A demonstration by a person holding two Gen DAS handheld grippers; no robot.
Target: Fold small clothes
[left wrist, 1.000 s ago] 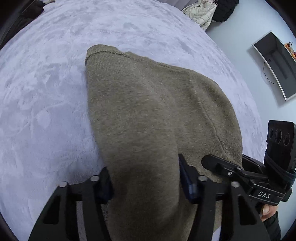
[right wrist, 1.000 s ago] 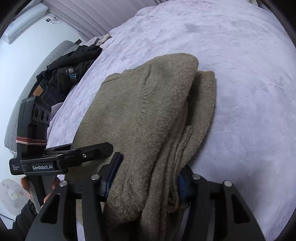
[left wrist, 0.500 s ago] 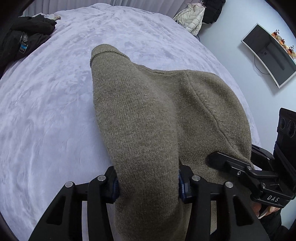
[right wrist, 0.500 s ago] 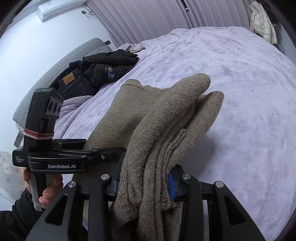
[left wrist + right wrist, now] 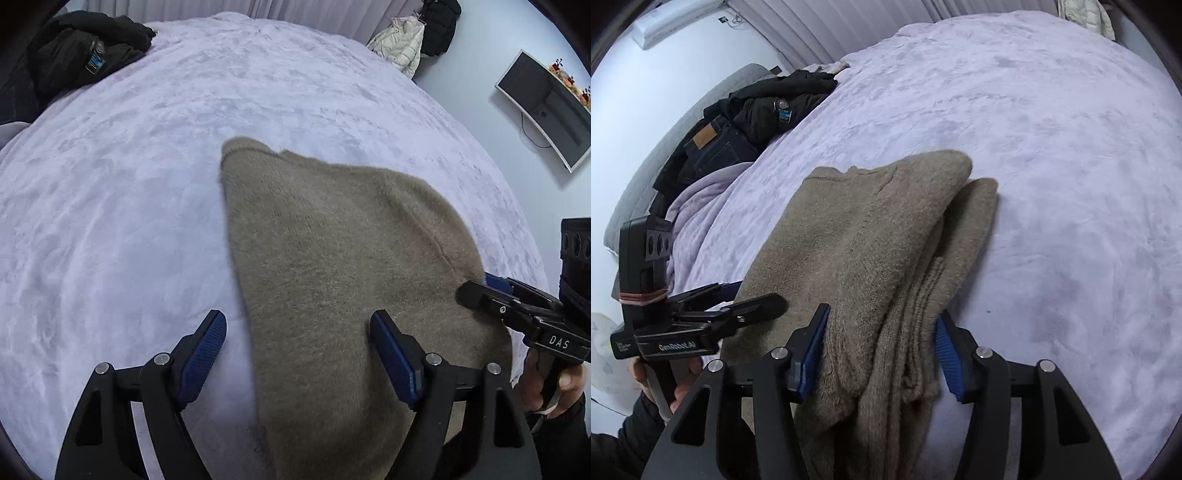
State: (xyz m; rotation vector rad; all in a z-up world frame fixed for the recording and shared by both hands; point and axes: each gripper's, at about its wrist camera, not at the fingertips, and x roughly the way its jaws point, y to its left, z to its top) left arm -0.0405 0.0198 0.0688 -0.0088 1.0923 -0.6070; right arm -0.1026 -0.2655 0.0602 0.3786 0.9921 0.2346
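Left wrist view: my left gripper has just opened off the soft, limp sweater; regrip thick folded edge

Left gripper with matte black angular fingers, textured blue pads, silver screw heads, right gripper of the same build, black handle marked GenRobot.AI, red band around camera block, DAS lettering, dark sleeves at the wrists
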